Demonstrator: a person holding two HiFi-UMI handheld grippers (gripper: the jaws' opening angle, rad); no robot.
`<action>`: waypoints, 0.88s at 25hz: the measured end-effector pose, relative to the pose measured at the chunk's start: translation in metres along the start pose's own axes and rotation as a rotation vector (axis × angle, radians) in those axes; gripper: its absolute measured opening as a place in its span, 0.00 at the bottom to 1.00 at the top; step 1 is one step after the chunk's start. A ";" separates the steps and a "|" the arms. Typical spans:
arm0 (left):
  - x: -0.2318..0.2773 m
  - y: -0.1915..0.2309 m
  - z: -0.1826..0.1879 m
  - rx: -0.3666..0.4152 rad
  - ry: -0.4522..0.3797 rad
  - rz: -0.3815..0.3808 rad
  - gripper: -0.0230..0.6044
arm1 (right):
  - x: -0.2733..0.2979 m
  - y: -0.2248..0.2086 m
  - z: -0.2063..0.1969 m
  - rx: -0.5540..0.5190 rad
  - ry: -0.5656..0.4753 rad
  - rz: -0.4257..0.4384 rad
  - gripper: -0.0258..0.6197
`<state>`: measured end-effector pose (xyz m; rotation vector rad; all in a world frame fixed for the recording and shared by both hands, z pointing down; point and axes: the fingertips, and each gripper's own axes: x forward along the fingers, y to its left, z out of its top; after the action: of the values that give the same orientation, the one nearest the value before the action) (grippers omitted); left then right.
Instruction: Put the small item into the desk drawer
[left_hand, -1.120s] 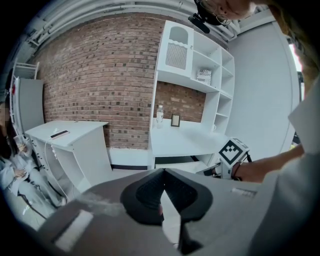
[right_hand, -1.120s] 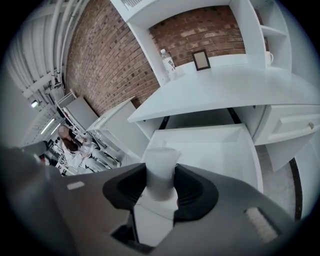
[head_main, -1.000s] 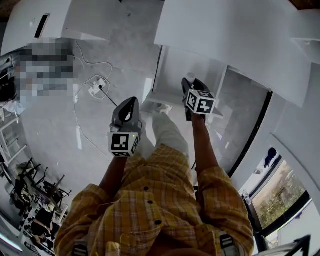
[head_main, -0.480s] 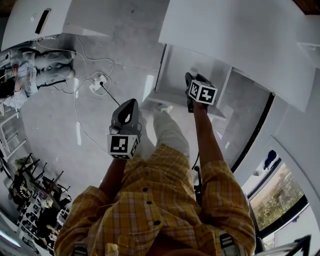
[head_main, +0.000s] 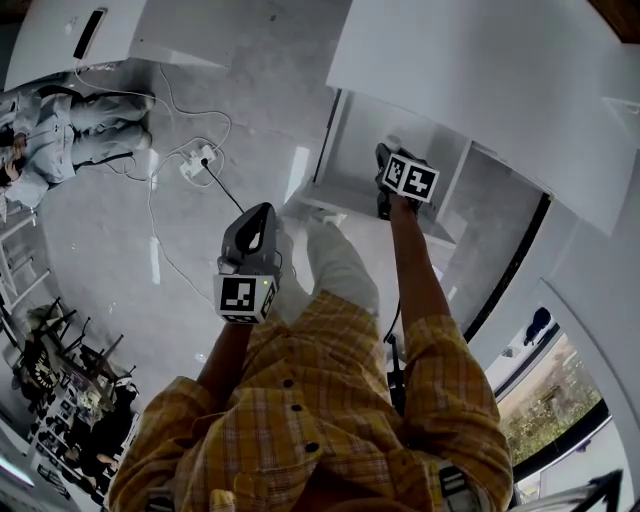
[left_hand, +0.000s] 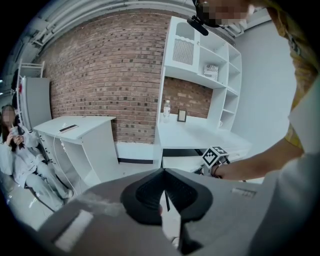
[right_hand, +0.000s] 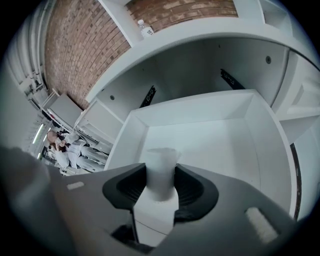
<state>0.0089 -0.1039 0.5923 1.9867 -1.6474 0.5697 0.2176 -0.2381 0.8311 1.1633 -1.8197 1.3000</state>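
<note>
The small item is a white cylindrical bottle (right_hand: 161, 172). My right gripper (right_hand: 161, 176) is shut on it, one black pad on either side, and the bottle stands upright between them. The gripper hangs over the white open desk drawer (right_hand: 210, 142) and points steeply down into it. In the head view the right gripper (head_main: 393, 165) is over the drawer (head_main: 355, 140), under the white desk top (head_main: 480, 80). My left gripper (head_main: 252, 235) hangs over the floor to the left of the drawer. Its tips (left_hand: 164, 172) meet, with nothing between them.
A power strip with cables (head_main: 195, 163) lies on the grey floor left of the desk. A person sits at the far left (head_main: 60, 125) beside a second white desk (left_hand: 75, 127). A water bottle (left_hand: 166, 111) and a small frame (left_hand: 182, 116) stand on the desk top.
My right gripper has sunk with the bottle toward the drawer's inside, drifting up and right in the head view. The left gripper has stayed almost still.
</note>
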 end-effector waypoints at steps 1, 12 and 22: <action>0.000 0.001 -0.001 -0.002 0.001 0.004 0.04 | 0.003 0.000 -0.001 0.007 0.007 0.001 0.31; -0.001 0.008 -0.009 -0.019 0.011 0.024 0.04 | 0.030 -0.015 -0.021 0.048 0.088 -0.025 0.31; -0.003 0.017 -0.017 -0.047 0.026 0.050 0.04 | 0.047 -0.024 -0.025 0.068 0.137 -0.048 0.31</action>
<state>-0.0082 -0.0937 0.6056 1.9017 -1.6837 0.5681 0.2194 -0.2315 0.8893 1.1183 -1.6516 1.3876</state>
